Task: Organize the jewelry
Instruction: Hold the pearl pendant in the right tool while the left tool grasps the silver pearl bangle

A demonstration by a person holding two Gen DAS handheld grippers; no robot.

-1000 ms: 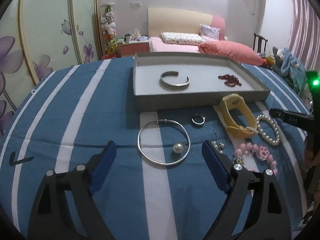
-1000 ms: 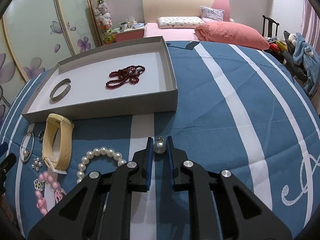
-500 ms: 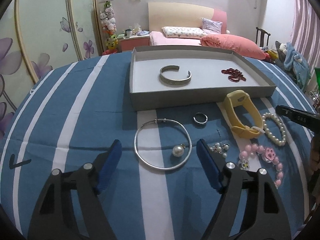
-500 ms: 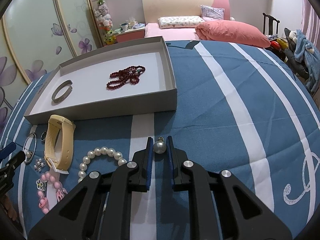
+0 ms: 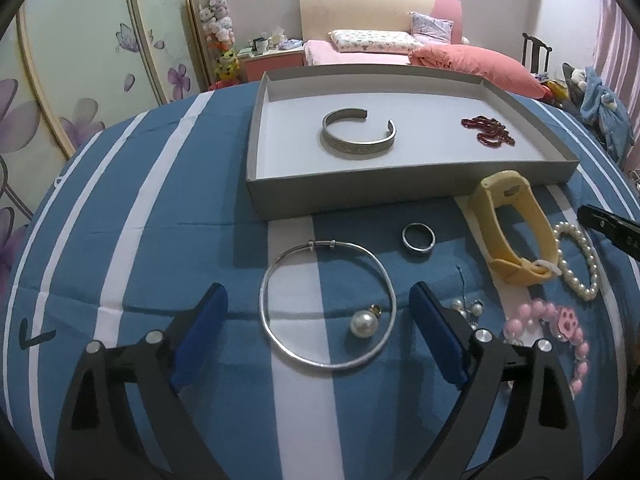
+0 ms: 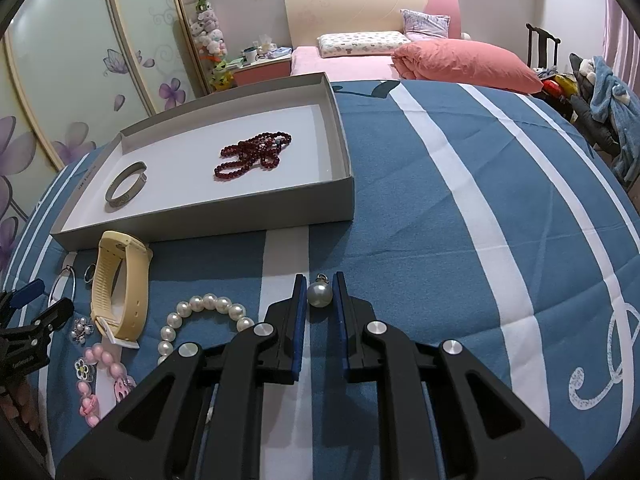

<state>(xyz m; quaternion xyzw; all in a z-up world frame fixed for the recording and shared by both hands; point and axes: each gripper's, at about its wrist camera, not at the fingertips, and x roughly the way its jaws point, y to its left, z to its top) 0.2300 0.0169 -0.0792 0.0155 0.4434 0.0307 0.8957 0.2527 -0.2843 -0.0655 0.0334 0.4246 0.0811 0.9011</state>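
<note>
Closer now, my left gripper (image 5: 316,332) is opening wide around the silver bangle (image 5: 328,305) and loose pearl (image 5: 364,323), just in front of the tray (image 5: 360,196). My right gripper (image 6: 318,312) stays clenched on its pearl earring (image 6: 319,294), awaiting its mate.

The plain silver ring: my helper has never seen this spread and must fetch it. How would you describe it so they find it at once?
Start at the shallow grey tray on the blue striped cloth. Just in front of its near wall, between the big thin silver hoop and the yellow strap, lies the plain silver ring. It is the smallest closed band there, smooth metal with no beads or pearl.
</note>
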